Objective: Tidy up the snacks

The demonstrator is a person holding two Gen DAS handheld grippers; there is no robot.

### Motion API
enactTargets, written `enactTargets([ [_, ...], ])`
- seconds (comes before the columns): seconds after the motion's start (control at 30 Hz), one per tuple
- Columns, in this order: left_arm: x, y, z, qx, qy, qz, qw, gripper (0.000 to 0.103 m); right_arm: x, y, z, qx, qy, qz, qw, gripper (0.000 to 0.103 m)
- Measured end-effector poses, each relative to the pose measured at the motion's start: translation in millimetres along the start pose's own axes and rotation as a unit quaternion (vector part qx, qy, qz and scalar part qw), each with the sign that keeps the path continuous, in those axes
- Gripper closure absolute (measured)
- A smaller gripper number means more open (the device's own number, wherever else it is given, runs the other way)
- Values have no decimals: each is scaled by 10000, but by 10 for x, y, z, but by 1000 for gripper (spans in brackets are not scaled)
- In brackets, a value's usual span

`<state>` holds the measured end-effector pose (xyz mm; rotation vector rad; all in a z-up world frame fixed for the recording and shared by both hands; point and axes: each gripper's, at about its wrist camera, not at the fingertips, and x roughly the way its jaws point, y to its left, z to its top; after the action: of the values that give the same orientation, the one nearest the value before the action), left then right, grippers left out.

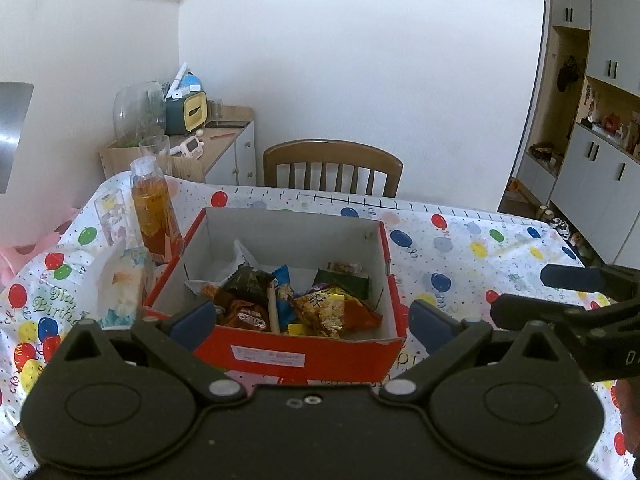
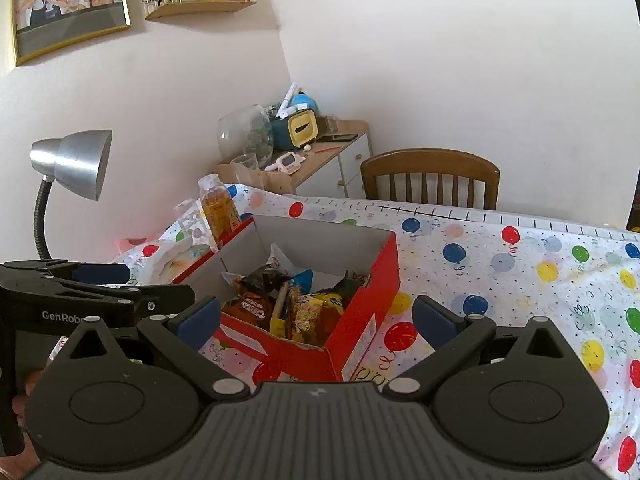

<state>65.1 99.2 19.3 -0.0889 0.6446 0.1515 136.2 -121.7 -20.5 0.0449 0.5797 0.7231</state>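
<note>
Snack packets [image 1: 288, 304] already fill the red box [image 1: 304, 354] ahead of both wide-open, empty grippers, left gripper [image 1: 310, 320] and right gripper [image 2: 316, 322]; apparently nearly finished.

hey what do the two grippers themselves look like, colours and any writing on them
The left gripper and right gripper match: matte black plastic bodies, two round discs, angled linkage arms with silver pivot pins, and blue pads on the fingertips. White "GenRobo" lettering marks the left one's side. No cables visible.
</note>
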Motion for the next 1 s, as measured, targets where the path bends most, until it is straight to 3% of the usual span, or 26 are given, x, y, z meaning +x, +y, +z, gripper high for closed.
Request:
enactTargets([
  [1.0,87,-97,31,-44,165,-84,9998,1,-3,-65,41,91,16,-50,9999,0],
])
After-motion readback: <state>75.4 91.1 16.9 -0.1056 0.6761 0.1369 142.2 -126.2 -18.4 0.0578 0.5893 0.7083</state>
